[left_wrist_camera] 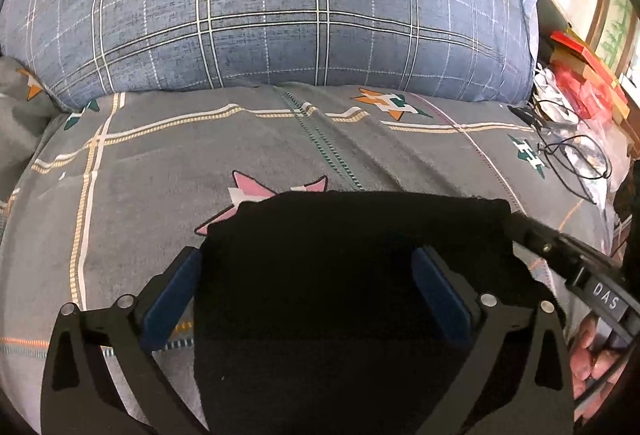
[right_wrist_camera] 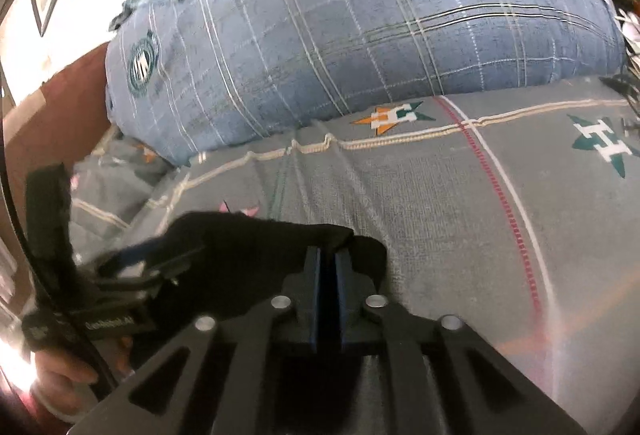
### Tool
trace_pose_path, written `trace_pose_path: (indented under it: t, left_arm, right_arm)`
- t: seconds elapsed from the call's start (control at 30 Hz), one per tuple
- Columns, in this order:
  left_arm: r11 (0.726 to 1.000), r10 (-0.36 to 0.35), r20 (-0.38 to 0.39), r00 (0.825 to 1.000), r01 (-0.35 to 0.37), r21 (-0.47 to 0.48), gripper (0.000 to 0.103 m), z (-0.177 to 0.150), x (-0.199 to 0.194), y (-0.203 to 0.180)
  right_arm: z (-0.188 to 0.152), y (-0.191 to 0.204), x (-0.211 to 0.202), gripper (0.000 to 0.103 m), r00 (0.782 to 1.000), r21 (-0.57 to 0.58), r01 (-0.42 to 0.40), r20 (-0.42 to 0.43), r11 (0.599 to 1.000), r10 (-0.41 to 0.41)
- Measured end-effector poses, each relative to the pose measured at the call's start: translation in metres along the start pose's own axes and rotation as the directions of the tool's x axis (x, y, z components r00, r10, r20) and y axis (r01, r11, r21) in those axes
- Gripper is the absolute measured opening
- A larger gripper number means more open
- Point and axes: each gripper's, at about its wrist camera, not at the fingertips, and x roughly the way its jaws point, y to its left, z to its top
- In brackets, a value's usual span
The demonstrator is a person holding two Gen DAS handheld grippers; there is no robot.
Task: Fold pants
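Black pants [left_wrist_camera: 320, 219] lie folded on the grey patterned bed sheet [left_wrist_camera: 160, 163]. My left gripper [left_wrist_camera: 308, 255] stands open wide over them. Its blue pads [left_wrist_camera: 172, 299] straddle the cloth without pressing it. From the right, my right gripper [left_wrist_camera: 520, 225] reaches the pants' far right corner. In the right wrist view the right gripper [right_wrist_camera: 328, 253] has its blue pads nearly together, with the edge of the pants [right_wrist_camera: 248, 235] bunched at the tips. The left gripper [right_wrist_camera: 160, 259] shows blurred at the left of that view.
A big blue plaid pillow [left_wrist_camera: 280, 15] lies across the back of the bed. Cables [left_wrist_camera: 576, 159] and red boxes [left_wrist_camera: 580, 75] crowd the right side. A hand [left_wrist_camera: 596, 355] holds the right gripper's handle. A wooden headboard [right_wrist_camera: 60, 107] stands at the left.
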Motion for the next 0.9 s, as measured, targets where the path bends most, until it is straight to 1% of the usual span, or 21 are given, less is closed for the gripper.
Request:
trace_pose_path:
  t: [0.07, 0.13, 0.23, 0.27, 0.33, 0.47, 0.5, 0.57, 0.6, 0.8, 0.83, 0.87, 0.9]
  left_arm:
    - [0.999, -0.017, -0.004, 1.0, 0.017, -0.031, 0.103, -0.001, -0.005, 0.005]
    - [0.999, -0.024, -0.005, 1.0, 0.024, -0.049, 0.103, -0.003, -0.009, 0.007]
    - [0.999, -0.009, 0.014, 1.0, 0.01, -0.049, 0.103, -0.007, -0.016, 0.007]
    - [0.999, -0.002, 0.018, 1.0, 0.003, -0.043, 0.103, -0.008, -0.018, 0.006]
    - [0.999, 0.016, 0.017, 1.0, -0.015, -0.032, 0.103, -0.009, -0.017, 0.005]
    - [0.999, 0.021, -0.014, 1.0, -0.021, -0.04, 0.103, -0.012, -0.007, 0.009]
    - [0.999, 0.016, -0.017, 1.0, -0.017, -0.046, 0.103, -0.013, -0.006, 0.01]
    - [0.998, 0.009, -0.019, 1.0, -0.01, -0.057, 0.103, -0.015, -0.003, 0.011]
    - [0.998, 0.007, -0.018, 1.0, -0.008, -0.059, 0.103, -0.015, -0.002, 0.011]
    - [0.998, 0.005, -0.017, 1.0, -0.007, -0.062, 0.103, -0.016, -0.001, 0.01]
    - [0.998, 0.006, -0.018, 1.0, -0.007, -0.061, 0.103, -0.016, -0.002, 0.01]
    - [0.998, 0.008, -0.016, 1.0, -0.009, -0.059, 0.103, -0.016, -0.004, 0.01]
    - [0.998, 0.01, -0.014, 1.0, -0.011, -0.057, 0.103, -0.017, -0.005, 0.01]
  right_arm:
    - [0.003, 0.002, -0.01, 0.013, 1.0, -0.01, -0.009, 0.018, 1.0, 0.01]
    - [0.006, 0.008, -0.017, 0.013, 0.999, -0.023, -0.041, 0.029, 0.999, 0.042]
    - [0.012, 0.016, -0.018, 0.013, 0.995, -0.041, -0.095, 0.027, 0.995, 0.096]
    - [0.014, 0.021, -0.014, 0.013, 0.992, -0.045, -0.123, 0.02, 0.991, 0.124]
    - [0.015, 0.027, -0.004, 0.013, 0.988, -0.053, -0.154, 0.0, 0.987, 0.154]
    - [0.012, 0.029, 0.024, 0.012, 0.991, -0.028, -0.128, -0.043, 0.991, 0.127]
    - [0.011, 0.026, 0.028, 0.009, 0.992, -0.016, -0.123, -0.044, 0.992, 0.122]
    - [0.009, 0.019, 0.035, 0.008, 0.99, 0.01, -0.132, -0.047, 0.991, 0.133]
    - [0.007, 0.016, 0.037, 0.004, 0.989, 0.025, -0.138, -0.045, 0.99, 0.139]
    - [0.006, 0.01, 0.039, 0.004, 0.985, 0.052, -0.164, -0.036, 0.985, 0.166]
    - [0.007, 0.011, 0.037, 0.006, 0.985, 0.051, -0.169, -0.037, 0.984, 0.171]
    - [0.007, 0.013, 0.034, 0.009, 0.983, 0.053, -0.177, -0.038, 0.983, 0.18]
    - [0.007, 0.014, 0.031, 0.01, 0.984, 0.054, -0.175, -0.036, 0.983, 0.177]
